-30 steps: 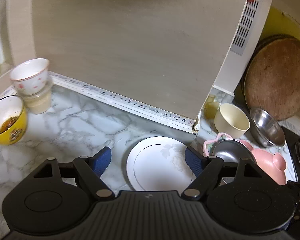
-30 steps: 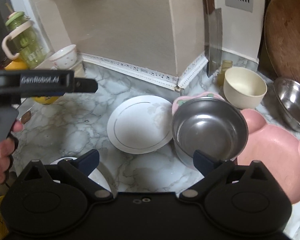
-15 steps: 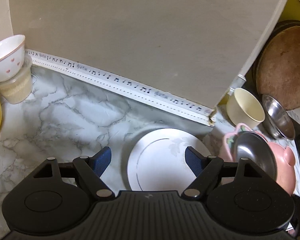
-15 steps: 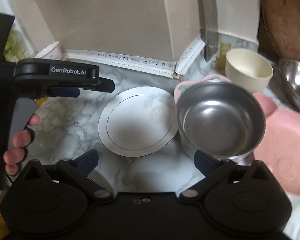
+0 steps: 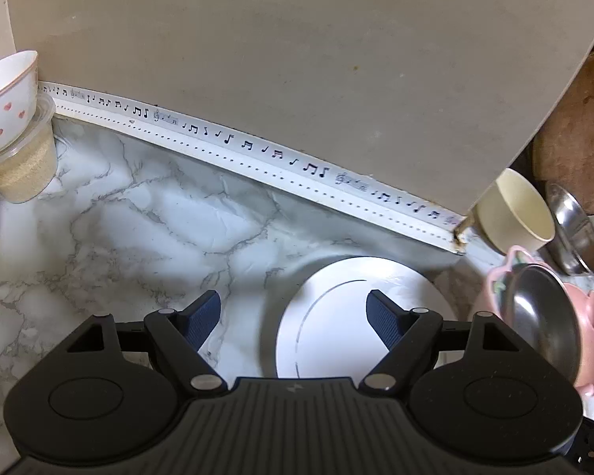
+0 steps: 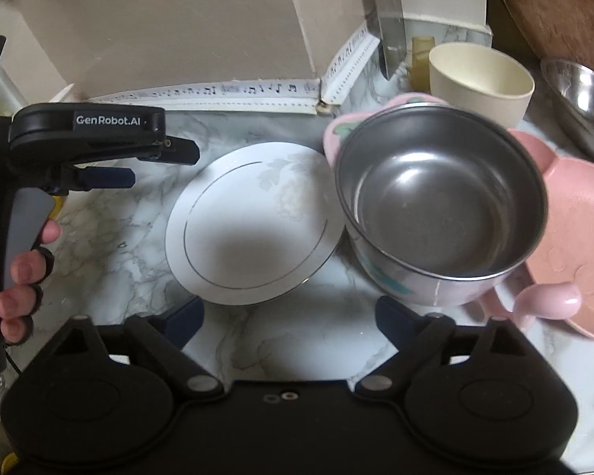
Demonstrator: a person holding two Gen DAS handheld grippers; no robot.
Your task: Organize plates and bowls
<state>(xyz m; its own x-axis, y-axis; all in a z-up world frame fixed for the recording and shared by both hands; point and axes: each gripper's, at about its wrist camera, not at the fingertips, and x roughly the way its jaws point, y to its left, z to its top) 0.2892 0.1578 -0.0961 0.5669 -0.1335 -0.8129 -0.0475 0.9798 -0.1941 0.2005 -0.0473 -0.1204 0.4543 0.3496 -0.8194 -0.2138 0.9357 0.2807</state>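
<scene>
Since the frames a second earlier, the left gripper (image 5: pixel 295 312) has come lower and nearer the white plate (image 5: pixel 360 320), which has slid from between its fingers toward the right one; the yellow cup formerly at left is now only a sliver at the frame edge. In the right wrist view the left gripper (image 6: pixel 154 166) has travelled from the upper left toward the plate's (image 6: pixel 253 223) left rim. The right gripper (image 6: pixel 289 314) has closed in on plate and steel bowl (image 6: pixel 441 202), both now larger in frame.

Jaws: both pairs stand spread wide, gripping nothing. The left gripper's right finger (image 5: pixel 380 316) overlaps the plate in the left wrist view; contact cannot be confirmed.

The plate lies flat on the marble counter (image 5: pixel 138 229), near the corner of the beige panel (image 5: pixel 297 59), whose foot carries a music-note strip (image 5: pixel 257 146). The steel bowl sits just right of the plate, in front of a pink flower dish (image 6: pixel 336 130) and beside a pink bear-shaped plate (image 6: pixel 574 237).

Surroundings: cream cup (image 6: pixel 481 81), second steel bowl (image 6: pixel 582 95), round wooden board (image 6: pixel 566 4), knife blade (image 6: pixel 386 19) standing behind. At far left, a heart-pattern bowl (image 5: pixel 8 103) rests in a plastic cup (image 5: pixel 23 170)
</scene>
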